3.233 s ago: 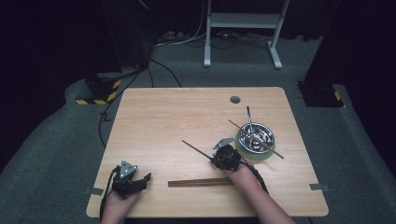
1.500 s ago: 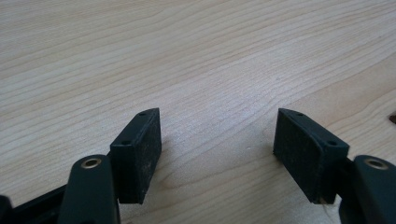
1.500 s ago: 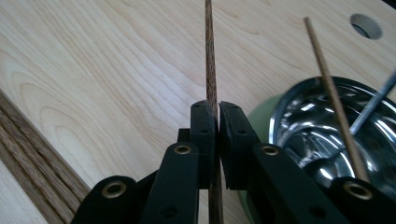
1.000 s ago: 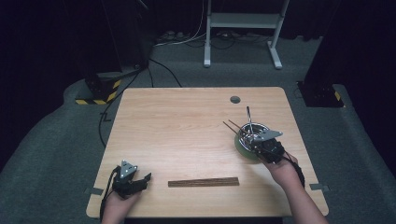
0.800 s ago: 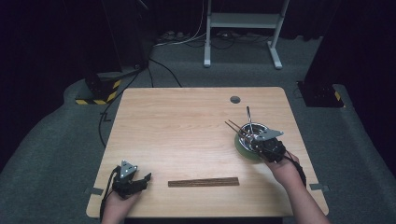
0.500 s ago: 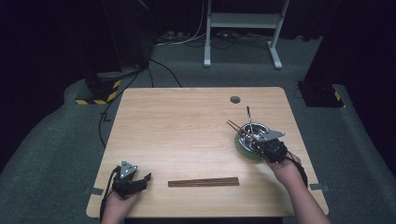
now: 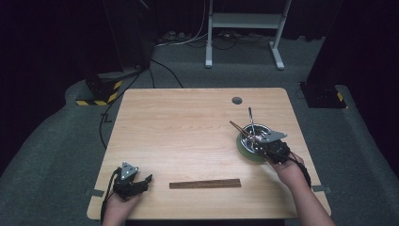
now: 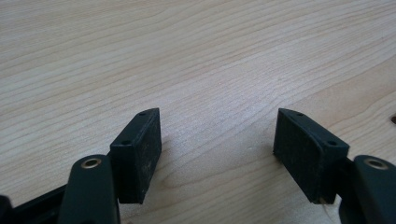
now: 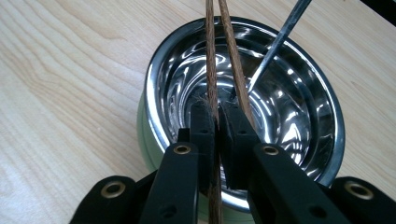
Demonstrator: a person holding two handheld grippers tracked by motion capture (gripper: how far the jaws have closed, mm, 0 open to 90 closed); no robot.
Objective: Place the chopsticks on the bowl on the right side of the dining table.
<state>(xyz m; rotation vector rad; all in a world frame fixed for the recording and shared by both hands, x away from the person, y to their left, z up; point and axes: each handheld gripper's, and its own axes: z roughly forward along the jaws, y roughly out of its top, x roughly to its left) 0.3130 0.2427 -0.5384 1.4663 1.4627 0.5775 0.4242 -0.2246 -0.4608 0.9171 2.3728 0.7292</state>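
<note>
Right gripper (image 9: 217, 116) clenched on one thin brown wooden chopstick (image 9: 211, 56) over the shiny steel bowl (image 9: 154, 93); left gripper (image 8: 217, 144) released; could tip bowl, or spill chopstick onto table.

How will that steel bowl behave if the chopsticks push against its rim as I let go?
The bowl looks thin, polished metal, so probably light and apt to slide on the smooth table. Its wide green base should resist tipping. The chopsticks in the right gripper and the metal utensil leaning inside may rattle or shift.
</note>
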